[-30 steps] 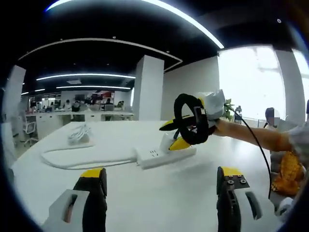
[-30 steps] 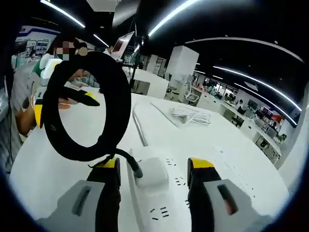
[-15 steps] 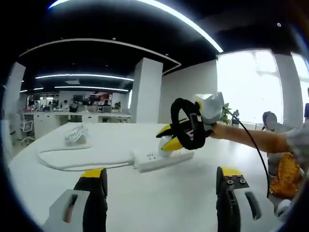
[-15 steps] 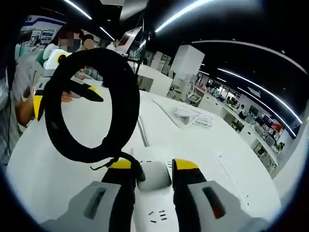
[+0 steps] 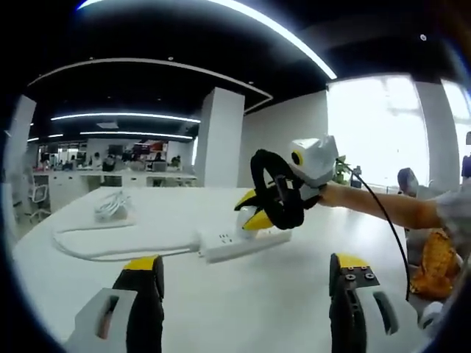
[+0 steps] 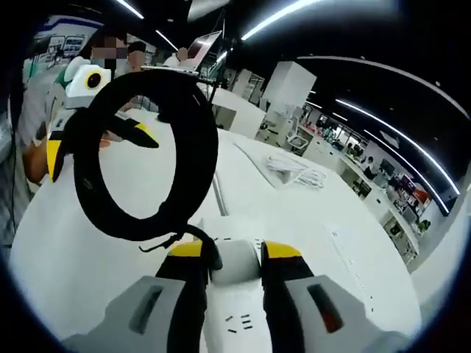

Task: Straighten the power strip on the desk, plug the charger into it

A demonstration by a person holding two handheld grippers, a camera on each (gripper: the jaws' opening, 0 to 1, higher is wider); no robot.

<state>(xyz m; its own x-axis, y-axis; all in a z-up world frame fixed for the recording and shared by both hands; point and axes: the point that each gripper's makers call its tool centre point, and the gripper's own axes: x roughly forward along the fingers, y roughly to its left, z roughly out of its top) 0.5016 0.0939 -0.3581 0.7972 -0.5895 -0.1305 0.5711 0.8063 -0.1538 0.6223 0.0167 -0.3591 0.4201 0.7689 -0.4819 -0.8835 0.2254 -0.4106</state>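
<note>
Your right gripper point(image 6: 227, 251) is clamped on the charger point(image 6: 237, 262) over the power strip point(image 5: 239, 242); left gripper point(image 5: 246, 273) open — next, seat prongs squarely.

In my left gripper view, the power strip point(image 5: 239, 243) lies on the desk point(image 5: 243, 309) at frame centre, its cord point(image 5: 110, 250) running to the left. A cable bundle point(image 5: 112, 207) sits further back at left. My right gripper point(image 5: 250, 213) stands over the strip's right end. In my right gripper view, the charger point(image 6: 234, 262) sits between my jaws at lower centre, its coiled cable point(image 6: 143, 165) looping up left, my left gripper point(image 6: 88, 140) behind it.
</note>
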